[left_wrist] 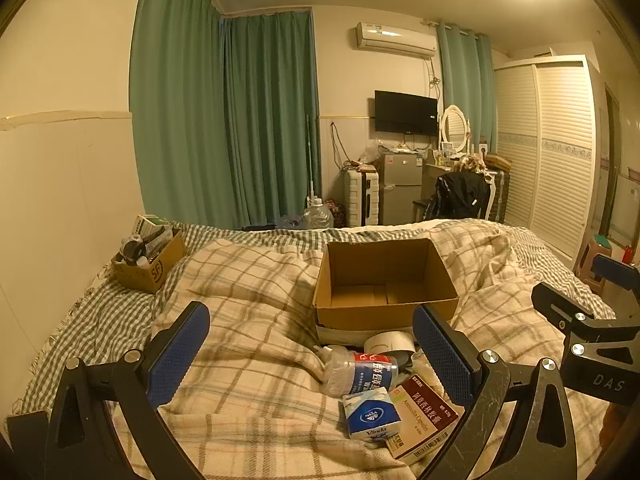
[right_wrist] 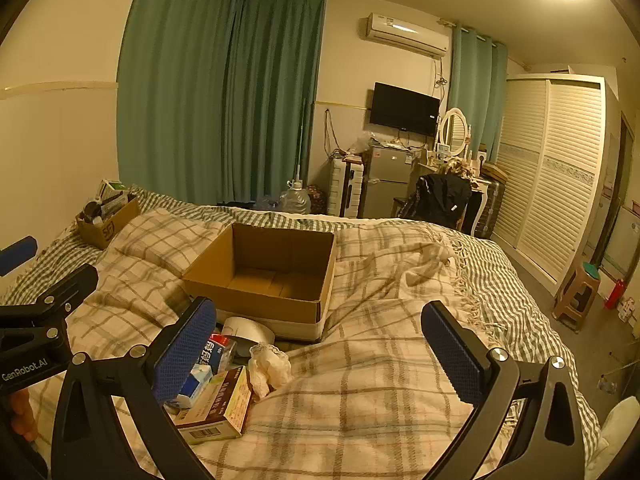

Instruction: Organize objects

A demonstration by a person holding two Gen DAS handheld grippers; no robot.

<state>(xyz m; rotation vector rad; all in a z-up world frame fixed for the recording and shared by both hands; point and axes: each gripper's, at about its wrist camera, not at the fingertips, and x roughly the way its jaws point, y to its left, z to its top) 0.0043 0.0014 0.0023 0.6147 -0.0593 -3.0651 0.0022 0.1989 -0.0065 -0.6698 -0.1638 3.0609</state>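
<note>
An empty open cardboard box point(left_wrist: 384, 284) point(right_wrist: 264, 276) sits on the plaid blanket in the middle of the bed. In front of it lie a plastic bottle point(left_wrist: 360, 372) with a blue label, a blue Vinda tissue pack point(left_wrist: 370, 416), a medicine box point(left_wrist: 424, 420) point(right_wrist: 218, 404), a white tape roll point(left_wrist: 390, 342) point(right_wrist: 248, 330) and a crumpled white tissue point(right_wrist: 270, 366). My left gripper point(left_wrist: 312, 354) is open above the blanket, the pile by its right finger. My right gripper point(right_wrist: 320, 350) is open, the pile by its left finger. Each gripper shows at the edge of the other's view.
A smaller cardboard box point(left_wrist: 150, 260) point(right_wrist: 106, 216) full of items sits at the bed's far left by the wall. Beyond the bed stand a fridge point(left_wrist: 400, 184), a suitcase, a dressing table and a wardrobe point(right_wrist: 552, 168). A stool point(right_wrist: 578, 296) stands on the floor at right.
</note>
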